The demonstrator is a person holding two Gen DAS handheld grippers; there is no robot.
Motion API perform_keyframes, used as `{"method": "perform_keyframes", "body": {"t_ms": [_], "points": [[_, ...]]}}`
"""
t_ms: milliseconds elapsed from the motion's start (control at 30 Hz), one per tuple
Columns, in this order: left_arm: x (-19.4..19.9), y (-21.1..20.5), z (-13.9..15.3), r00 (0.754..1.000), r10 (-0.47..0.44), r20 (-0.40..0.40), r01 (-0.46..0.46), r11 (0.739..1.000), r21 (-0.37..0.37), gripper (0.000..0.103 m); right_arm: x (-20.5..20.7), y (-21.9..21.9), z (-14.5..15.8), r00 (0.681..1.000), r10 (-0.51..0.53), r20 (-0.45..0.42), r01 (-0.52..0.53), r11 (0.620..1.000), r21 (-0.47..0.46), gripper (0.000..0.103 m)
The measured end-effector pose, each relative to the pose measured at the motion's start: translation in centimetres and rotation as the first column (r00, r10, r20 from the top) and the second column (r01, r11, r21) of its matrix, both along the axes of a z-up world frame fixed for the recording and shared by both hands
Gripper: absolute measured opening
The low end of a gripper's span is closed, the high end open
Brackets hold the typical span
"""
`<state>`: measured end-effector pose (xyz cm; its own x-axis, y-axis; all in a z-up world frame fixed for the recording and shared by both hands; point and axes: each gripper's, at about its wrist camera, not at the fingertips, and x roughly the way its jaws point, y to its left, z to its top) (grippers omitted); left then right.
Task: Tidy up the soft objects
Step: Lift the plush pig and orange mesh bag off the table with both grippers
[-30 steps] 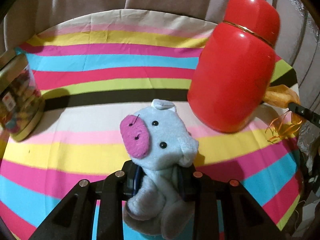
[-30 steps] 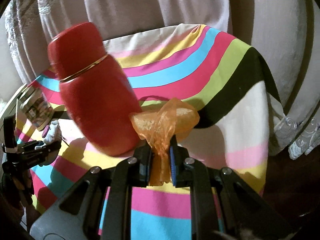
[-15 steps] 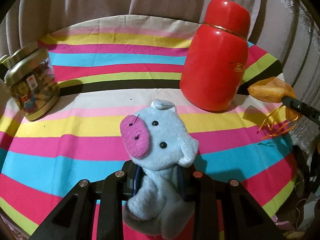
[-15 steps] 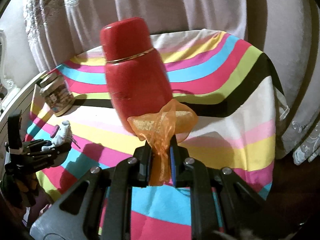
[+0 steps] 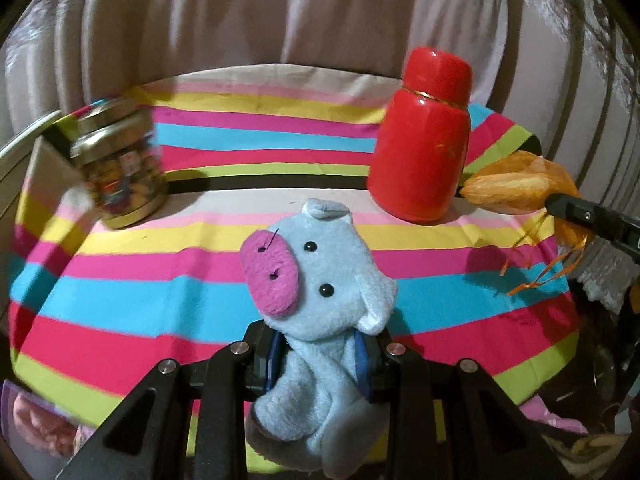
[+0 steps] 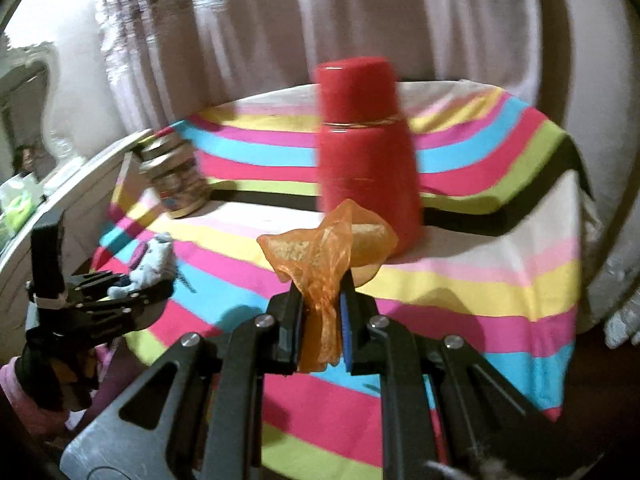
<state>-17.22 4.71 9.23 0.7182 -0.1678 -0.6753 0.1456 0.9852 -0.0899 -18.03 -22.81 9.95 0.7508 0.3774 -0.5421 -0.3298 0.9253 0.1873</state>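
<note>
A pale blue plush pig point(image 5: 320, 292) with a magenta snout sits upright between the pads of my left gripper point(image 5: 318, 354), which is shut on its body above the near part of the striped table. The same plush pig point(image 6: 150, 262) and left gripper point(image 6: 120, 288) show small at the left of the right wrist view. My right gripper point(image 6: 320, 324) is shut on the gathered neck of an orange mesh pouch point(image 6: 328, 248) with pale filling. That pouch point(image 5: 516, 190) hangs at the right edge of the left wrist view, ribbons trailing below it.
A tall red canister point(image 5: 424, 136) with a gold band stands at the back right of the striped tablecloth point(image 5: 160, 280). A gold-lidded glass jar point(image 5: 120, 168) stands at the back left. Pale curtains point(image 5: 280, 12) hang behind. White furniture point(image 6: 80, 184) borders the table's left.
Both grippers have drawn back and up from the table with their loads still held. The red canister and the jar look smaller and farther, and the table's near edge has come into view.
</note>
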Motion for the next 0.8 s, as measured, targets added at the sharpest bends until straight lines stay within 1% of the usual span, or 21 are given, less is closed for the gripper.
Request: {"method": "perform_keyframes", "body": {"t_ms": [100,233,367,433,567,700,800], "points": [[-2.4,2.3,0.3,0.998,0.062,0.009,-0.062,0.998,-0.002,0.031,-1.2,3.4,1.2,0.994,0.095,0.050,-0.094,0.995,-0.027,0.018],[-5.0,5.4,0.4,0.990,0.143,0.013,-0.143,0.990,-0.023,0.031,-2.2,6.8,1.9,0.980,0.186,0.065,-0.185,0.983,-0.024,0.018],[-6.3,7.1,0.5,0.983,0.183,0.022,-0.182,0.983,-0.040,0.031,-2.9,8.5,1.7,0.972,0.224,0.068,-0.221,0.974,-0.041,0.018],[-6.4,7.1,0.5,0.984,0.179,0.028,-0.177,0.983,-0.051,0.031,-2.8,8.6,1.7,0.973,0.223,0.066,-0.220,0.974,-0.043,0.018],[-6.4,6.0,1.0,0.989,0.141,0.048,-0.138,0.989,-0.061,0.031,-2.7,8.2,1.9,0.979,0.194,0.063,-0.192,0.981,-0.042,0.018],[-6.7,4.8,2.0,0.991,0.105,0.078,-0.100,0.993,-0.064,0.031,-3.4,7.6,2.8,0.983,0.169,0.074,-0.167,0.985,-0.036,0.018],[-7.4,4.8,2.5,0.991,0.098,0.095,-0.091,0.994,-0.068,0.031,-3.8,7.4,3.5,0.982,0.169,0.085,-0.167,0.986,-0.027,0.018]]}}
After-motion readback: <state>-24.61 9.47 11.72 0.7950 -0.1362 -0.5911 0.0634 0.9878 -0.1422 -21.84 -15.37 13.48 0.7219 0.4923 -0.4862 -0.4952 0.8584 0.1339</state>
